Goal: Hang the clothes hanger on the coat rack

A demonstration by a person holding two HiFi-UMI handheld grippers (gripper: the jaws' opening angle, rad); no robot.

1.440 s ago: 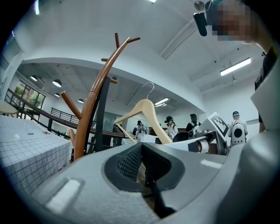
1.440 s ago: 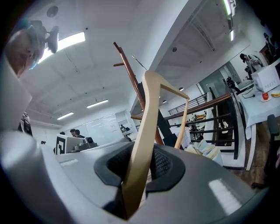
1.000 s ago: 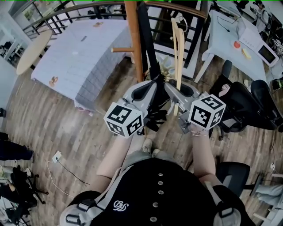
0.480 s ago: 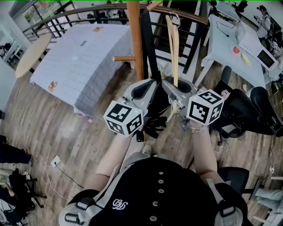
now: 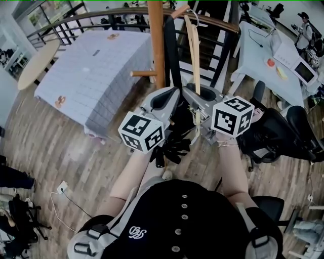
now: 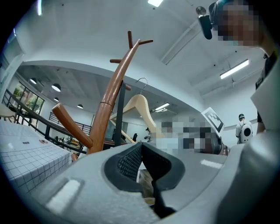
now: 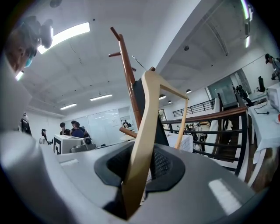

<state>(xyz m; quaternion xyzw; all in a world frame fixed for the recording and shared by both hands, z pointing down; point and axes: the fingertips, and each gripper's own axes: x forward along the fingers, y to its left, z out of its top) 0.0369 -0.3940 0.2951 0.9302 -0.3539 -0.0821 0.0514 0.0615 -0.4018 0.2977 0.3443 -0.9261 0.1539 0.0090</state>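
The brown wooden coat rack stands just ahead of me, with a short peg low on its left and more pegs near its top. My right gripper is shut on one arm of the pale wooden hanger. That arm runs up between its jaws. The metal hook is close to the rack's upper pegs, and I cannot tell if it touches one. My left gripper is beside the right one, its pads together and nothing seen between them. From it the hanger shows behind the rack pole.
A dark upright bar stands right next to the pole. A table with a gridded cloth is at the left, with a railing behind it. A white table and a black chair are at the right. People stand far off.
Both grippers have moved up and away from me toward the rack. The hanger went with them, and its hook now sits higher, near the upper pegs.
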